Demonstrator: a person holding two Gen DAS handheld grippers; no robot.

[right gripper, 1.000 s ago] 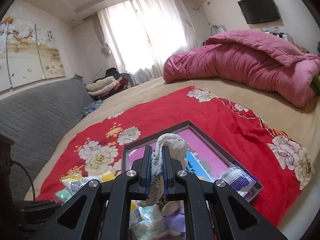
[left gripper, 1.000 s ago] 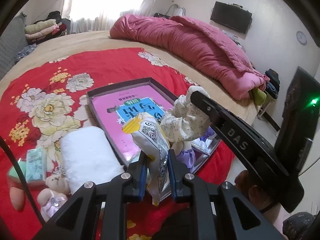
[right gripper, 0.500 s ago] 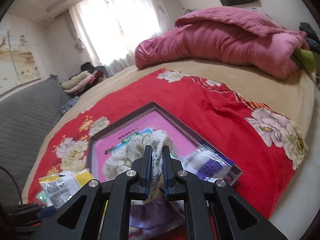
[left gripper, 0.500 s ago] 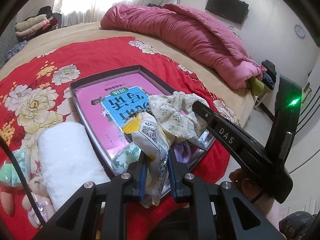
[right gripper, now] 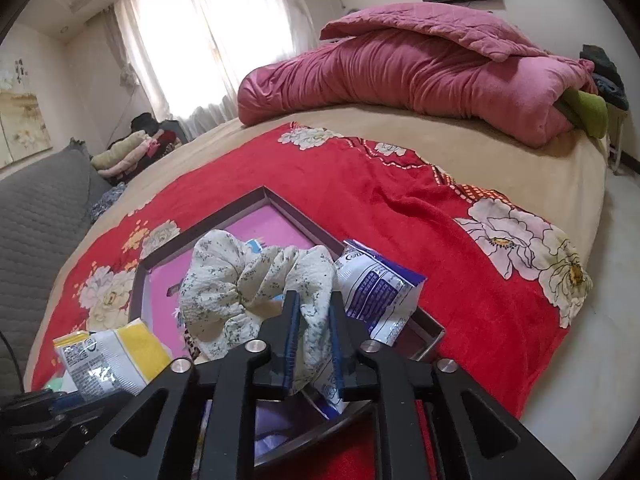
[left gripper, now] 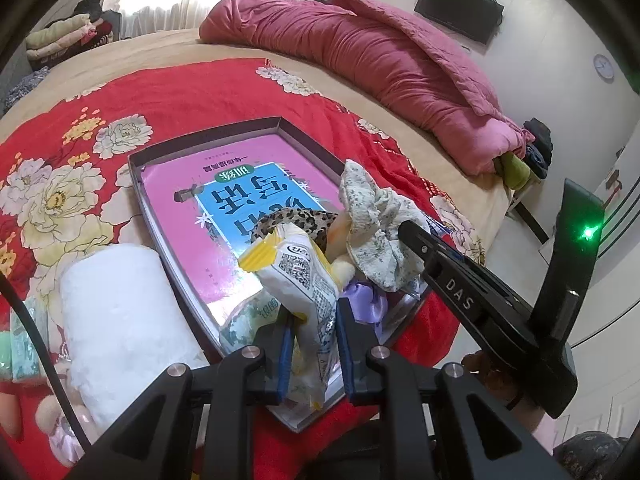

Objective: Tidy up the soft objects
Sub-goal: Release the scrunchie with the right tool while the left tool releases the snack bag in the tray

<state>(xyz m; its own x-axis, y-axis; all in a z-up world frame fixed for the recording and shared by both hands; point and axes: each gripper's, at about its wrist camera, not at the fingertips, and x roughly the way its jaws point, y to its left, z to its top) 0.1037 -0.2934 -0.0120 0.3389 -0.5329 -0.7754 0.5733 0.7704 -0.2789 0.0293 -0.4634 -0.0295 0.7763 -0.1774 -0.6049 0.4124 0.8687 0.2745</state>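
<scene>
A dark shallow tray [left gripper: 208, 140] lies on the red flowered blanket with a pink and blue book [left gripper: 224, 184] in it. My left gripper [left gripper: 314, 316] is shut on a yellow and white snack packet [left gripper: 298, 276], held above the tray's near end. My right gripper [right gripper: 314, 300] has its jaws opening around a floral scrunchie [right gripper: 240, 280], whose cloth still fills the gap between the pads. That scrunchie [left gripper: 376, 220] rests on the pile at the tray's near right corner. A leopard-print scrunchie [left gripper: 296, 218] lies beside it.
A white rolled towel [left gripper: 120, 300] lies left of the tray, with a small plush toy [left gripper: 60, 420] and green tissue packs [left gripper: 24, 340] nearby. A purple and white packet [right gripper: 376, 284] sits on the tray's right edge. A pink quilt [left gripper: 380, 60] is heaped at the bed's far side.
The right gripper came down with the floral scrunchie onto the tray's pile, and its jaws have widened. The left gripper moved a little toward the tray with the packet.
</scene>
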